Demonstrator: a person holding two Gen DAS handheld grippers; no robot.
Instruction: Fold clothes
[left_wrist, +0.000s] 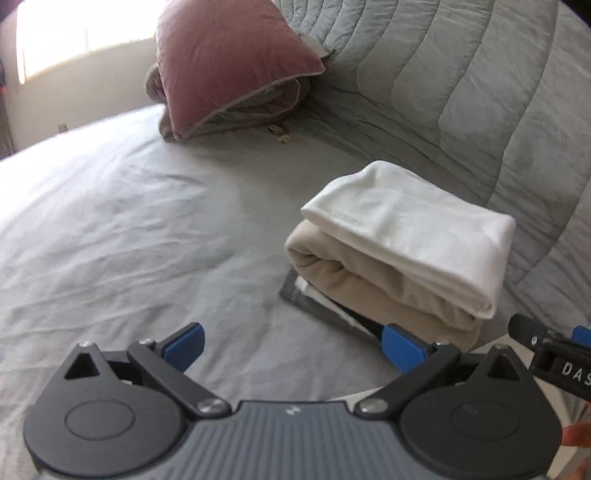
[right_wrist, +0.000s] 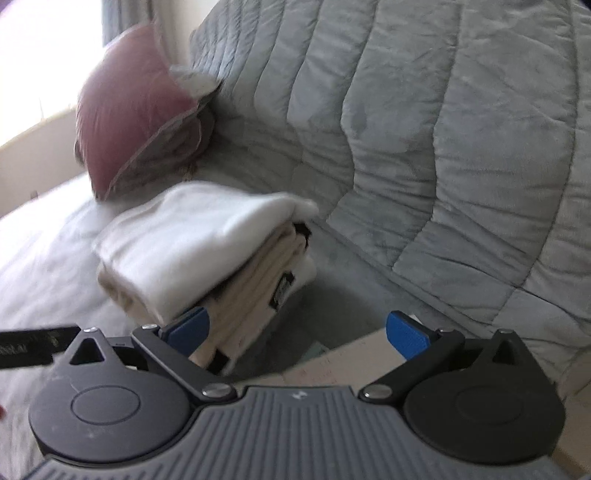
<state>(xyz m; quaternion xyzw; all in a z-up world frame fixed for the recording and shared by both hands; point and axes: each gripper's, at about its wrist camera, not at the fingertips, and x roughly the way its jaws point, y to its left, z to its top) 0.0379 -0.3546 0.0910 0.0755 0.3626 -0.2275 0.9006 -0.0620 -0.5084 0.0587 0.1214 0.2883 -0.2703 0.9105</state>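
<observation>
Resting at three o'clock on the bed (left_wrist: 129, 221), the folded stack (left_wrist: 399, 251) sits squared. Both the left gripper (left_wrist: 293, 349) and right gripper (right_wrist: 297, 334) gape, pinching nothing, flanking its near edge.

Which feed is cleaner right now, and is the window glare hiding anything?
Left wrist view: sharper, the folded stack shows its layers; the window blows out top left. Right wrist view: motion-smeared, the stack soft-edged, the window overexposed, washing out only the room's corner.
</observation>
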